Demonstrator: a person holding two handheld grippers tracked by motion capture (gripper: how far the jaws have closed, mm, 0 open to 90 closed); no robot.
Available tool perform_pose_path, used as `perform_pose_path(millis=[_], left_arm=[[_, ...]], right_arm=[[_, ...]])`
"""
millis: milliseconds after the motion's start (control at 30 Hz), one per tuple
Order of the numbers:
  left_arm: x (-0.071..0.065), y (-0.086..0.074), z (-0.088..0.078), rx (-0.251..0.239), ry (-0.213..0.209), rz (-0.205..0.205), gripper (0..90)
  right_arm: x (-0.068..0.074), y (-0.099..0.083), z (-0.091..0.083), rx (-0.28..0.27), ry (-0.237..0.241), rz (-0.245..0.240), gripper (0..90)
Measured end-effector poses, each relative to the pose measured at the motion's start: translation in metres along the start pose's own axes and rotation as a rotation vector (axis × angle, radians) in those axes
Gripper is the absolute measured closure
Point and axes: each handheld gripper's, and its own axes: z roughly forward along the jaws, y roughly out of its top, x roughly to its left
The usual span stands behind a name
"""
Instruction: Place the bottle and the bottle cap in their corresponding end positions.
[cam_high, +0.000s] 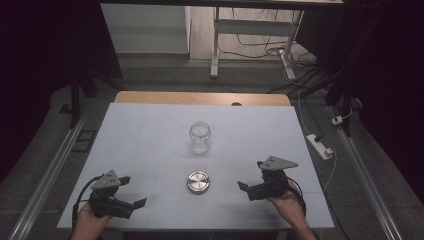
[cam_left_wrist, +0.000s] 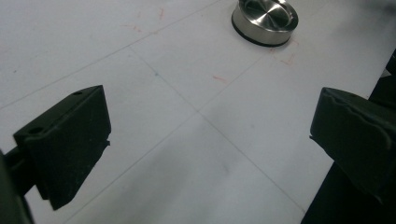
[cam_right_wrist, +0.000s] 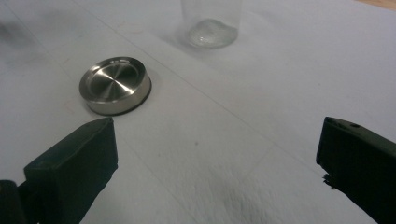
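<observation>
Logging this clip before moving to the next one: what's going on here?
A person sits at a white table with a pair of tongs in each hand. The left tongs and right tongs are both open and empty, low over the near edge. Between them lies a round brushed-metal lid, and beyond it stands a clear glass jar, open. Nothing is gripped yet.

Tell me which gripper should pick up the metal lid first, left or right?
Probably right. The right gripper sits open beside the metal lid, jaws aimed at it. The left gripper is open too, but nearer the table's front edge and farther from the lid. The glass jar stands apart.
</observation>
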Motion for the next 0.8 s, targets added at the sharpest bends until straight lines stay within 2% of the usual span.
perform_pose_path(millis=[267, 467, 633, 800], left_arm=[[0.003, -0.015, -0.011, 0.009, 0.033, -0.03, 0.0], [0.003, -0.027, -0.019, 0.027, 0.087, -0.042, 0.0], [0.002, -0.034, -0.02, 0.066, 0.127, -0.047, 0.0], [0.003, -0.034, -0.019, 0.073, 0.127, -0.055, 0.0]], right_arm=[[-0.003, -0.022, -0.024, -0.004, -0.065, 0.018, 0.0], [-0.007, -0.043, -0.04, 0.017, -0.11, 0.073, 0.0], [-0.007, -0.061, -0.048, 0.068, -0.149, 0.096, 0.0], [-0.01, -0.064, -0.056, 0.043, -0.149, 0.153, 0.0]])
